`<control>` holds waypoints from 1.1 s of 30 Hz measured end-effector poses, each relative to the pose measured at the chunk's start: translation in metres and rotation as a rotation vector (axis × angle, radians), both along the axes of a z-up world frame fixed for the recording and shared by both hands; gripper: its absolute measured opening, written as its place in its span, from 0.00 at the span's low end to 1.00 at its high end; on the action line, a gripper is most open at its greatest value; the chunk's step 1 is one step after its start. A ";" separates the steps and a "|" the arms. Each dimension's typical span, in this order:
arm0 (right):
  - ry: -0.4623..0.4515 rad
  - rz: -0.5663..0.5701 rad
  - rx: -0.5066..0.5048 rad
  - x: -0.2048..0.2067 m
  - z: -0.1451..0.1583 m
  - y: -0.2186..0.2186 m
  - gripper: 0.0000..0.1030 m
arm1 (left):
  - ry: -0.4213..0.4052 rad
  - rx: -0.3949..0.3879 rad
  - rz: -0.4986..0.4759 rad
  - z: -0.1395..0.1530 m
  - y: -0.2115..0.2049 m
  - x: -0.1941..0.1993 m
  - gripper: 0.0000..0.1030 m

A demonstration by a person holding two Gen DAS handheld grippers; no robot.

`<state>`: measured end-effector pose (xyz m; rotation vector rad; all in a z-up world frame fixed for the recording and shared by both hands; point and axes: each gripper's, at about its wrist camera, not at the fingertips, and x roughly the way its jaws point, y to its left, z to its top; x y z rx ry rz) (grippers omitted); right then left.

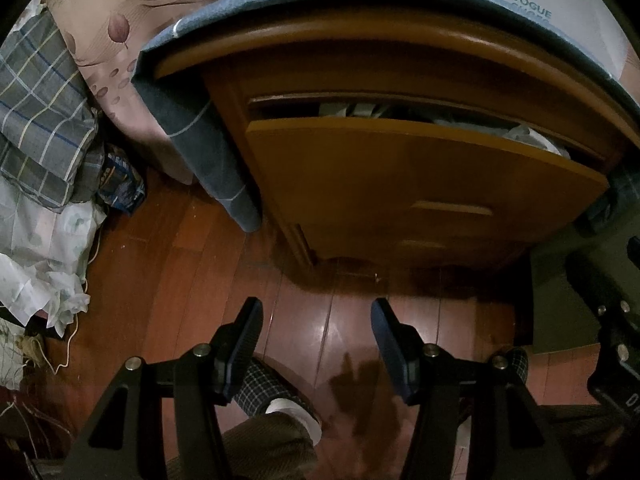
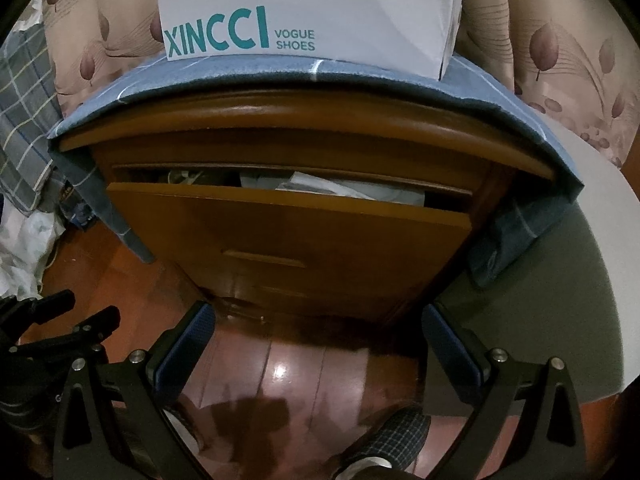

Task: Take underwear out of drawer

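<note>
Reddish wooden floor (image 1: 192, 280) is seen pretty much everywhere underneath, with a wooden nightstand (image 2: 304, 120) standing on it. A blue checked cloth (image 2: 256, 68) is draped over the nightstand's top, and a white XINCCI shoe box (image 2: 304, 12) is parked on that cloth. The top drawer (image 2: 288, 232) is pulled out only a bit, tilted in the view, and light-coloured fabric (image 2: 340, 186) can be made out in the gap behind its front; whether that's the underwear can't be told, it's too dark and mostly hidden. Bedding with a leaf print (image 1: 116, 20) and a plaid blanket (image 1: 40, 112) are piled off to the left.

The left gripper (image 1: 316, 344) is held over the floor, short of the drawer front, jaws spread apart and nothing between them. The right gripper (image 2: 316, 344) is held likewise, jaws spread wide and empty, low in front of the nightstand.
</note>
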<state>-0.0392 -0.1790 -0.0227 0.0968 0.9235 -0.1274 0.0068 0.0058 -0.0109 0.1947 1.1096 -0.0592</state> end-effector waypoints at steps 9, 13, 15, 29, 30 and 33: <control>0.007 0.000 0.017 0.002 -0.001 -0.001 0.99 | 0.006 -0.001 0.004 -0.003 0.001 0.000 0.56; 0.011 -0.001 0.023 0.002 -0.002 -0.001 0.99 | 0.010 0.000 0.006 -0.003 0.001 0.001 0.56; 0.013 -0.001 0.021 0.002 -0.002 0.000 0.99 | 0.009 -0.001 0.005 -0.003 0.001 0.001 0.56; 0.012 -0.017 0.065 0.001 -0.002 -0.006 0.99 | 0.025 -0.023 0.014 -0.005 0.003 0.004 0.56; 0.011 -0.019 0.072 0.000 -0.001 -0.008 0.99 | 0.024 -0.039 0.016 -0.004 0.004 0.004 0.56; 0.015 -0.033 0.096 0.000 0.000 -0.014 0.99 | 0.026 -0.129 0.025 0.001 0.011 0.007 0.56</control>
